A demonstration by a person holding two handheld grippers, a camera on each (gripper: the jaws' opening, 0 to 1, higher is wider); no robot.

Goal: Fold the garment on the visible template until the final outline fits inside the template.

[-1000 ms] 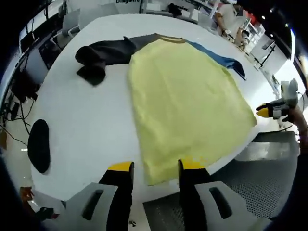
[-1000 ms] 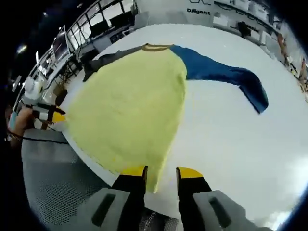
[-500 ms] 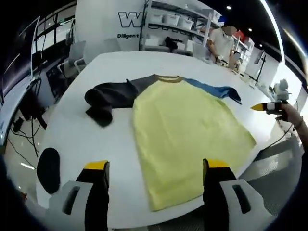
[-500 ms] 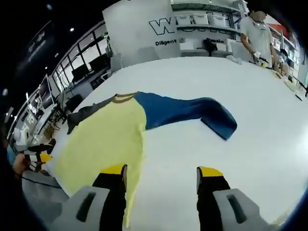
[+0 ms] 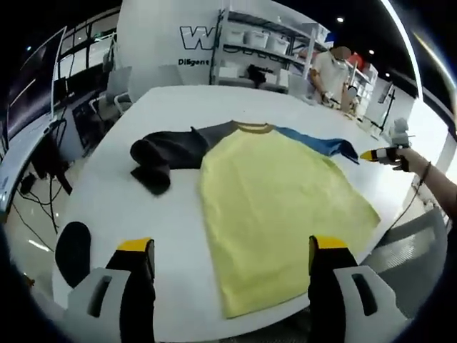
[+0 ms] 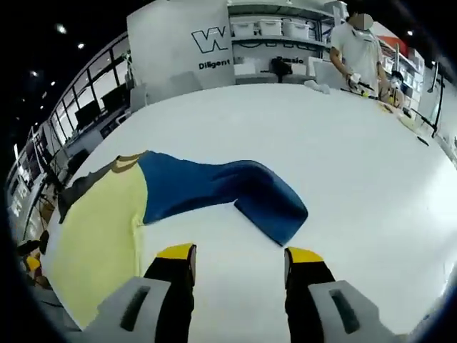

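since the shirt (image 5: pixel 275 207) lies flat on the counter (image 5: pixel 143 207) with both sleeves out, the left gripper (image 5: pixel 228 250) and right gripper (image 6: pixel 232 259) hang above it, jaws wide apart and empty, probably lining up on the blue sleeve (image 6: pixel 228 193) to fold it in.

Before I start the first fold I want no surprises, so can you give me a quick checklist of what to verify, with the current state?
1. Left gripper open, holding nothing: ok.
2. Right gripper open, holding nothing: ok.
3. Yellow body lying flat on the table: ok.
4. Blue sleeve spread straight: not ok, its end is folded over.
5. Dark sleeve spread straight: not ok, bunched.
6. Template outline visible: cannot tell.
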